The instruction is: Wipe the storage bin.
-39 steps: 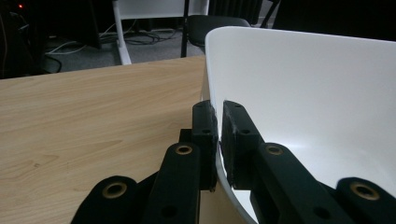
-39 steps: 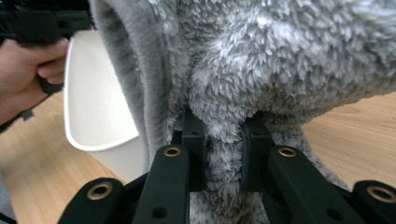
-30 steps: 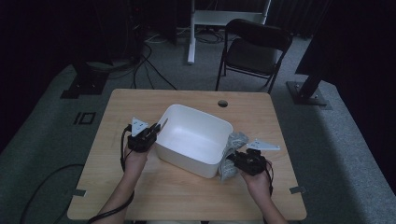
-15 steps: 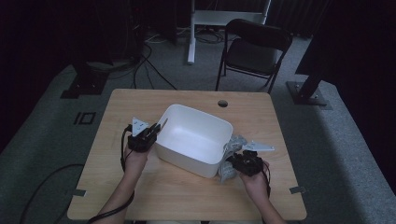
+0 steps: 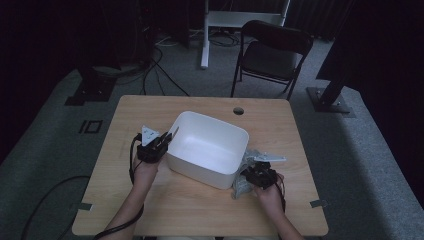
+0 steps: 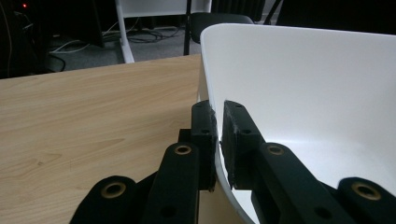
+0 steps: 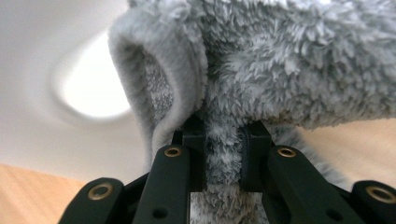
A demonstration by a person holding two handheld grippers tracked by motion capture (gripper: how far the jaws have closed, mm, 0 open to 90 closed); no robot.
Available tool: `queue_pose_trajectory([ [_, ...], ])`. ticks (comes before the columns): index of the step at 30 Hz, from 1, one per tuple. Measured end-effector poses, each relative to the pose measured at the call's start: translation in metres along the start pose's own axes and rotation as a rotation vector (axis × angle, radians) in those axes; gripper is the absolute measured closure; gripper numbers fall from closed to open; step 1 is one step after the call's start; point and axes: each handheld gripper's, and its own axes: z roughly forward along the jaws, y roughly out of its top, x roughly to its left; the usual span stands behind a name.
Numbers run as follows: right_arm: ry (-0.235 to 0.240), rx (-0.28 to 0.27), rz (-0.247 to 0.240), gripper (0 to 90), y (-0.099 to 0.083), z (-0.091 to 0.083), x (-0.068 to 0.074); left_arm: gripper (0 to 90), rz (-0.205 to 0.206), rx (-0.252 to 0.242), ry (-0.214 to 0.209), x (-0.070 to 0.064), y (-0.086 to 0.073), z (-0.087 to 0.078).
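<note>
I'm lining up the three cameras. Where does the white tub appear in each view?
High view: the white tub stands mid-table between both hands.
Left gripper view: its wall takes up the right side, the rim pinched by the left gripper.
Right gripper view: its outer wall lies upper left, behind the grey fluffy cloth.
Shared landmark: the wooden table.

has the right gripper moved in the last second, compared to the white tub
Yes. The right gripper, shut on the grey cloth, has edged toward the person along the white tub.

High view looks down; both close gripper views share the white tub (image 5: 207, 148).
</note>
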Motion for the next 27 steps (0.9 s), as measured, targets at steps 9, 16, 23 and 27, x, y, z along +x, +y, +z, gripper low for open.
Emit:
queue_pose_trajectory([
  [9, 0.055, -0.011, 0.066, 76.1, 0.001, -0.006, -0.009, 82.6, -0.020, -0.008, 0.043, -0.003, -0.001, 0.000],
  [16, 0.086, -0.165, 0.023, 76.1, 0.008, -0.063, 0.012, 83.1, -0.016, -0.009, 0.057, -0.004, -0.001, 0.001],
  [23, 0.125, -0.229, -0.060, 76.1, 0.007, -0.089, 0.051, 83.5, -0.011, -0.002, 0.059, -0.004, 0.000, 0.001],
  [27, 0.101, -0.214, -0.079, 76.1, 0.006, -0.078, 0.058, 83.8, -0.018, -0.007, 0.036, -0.002, -0.001, 0.001],
])
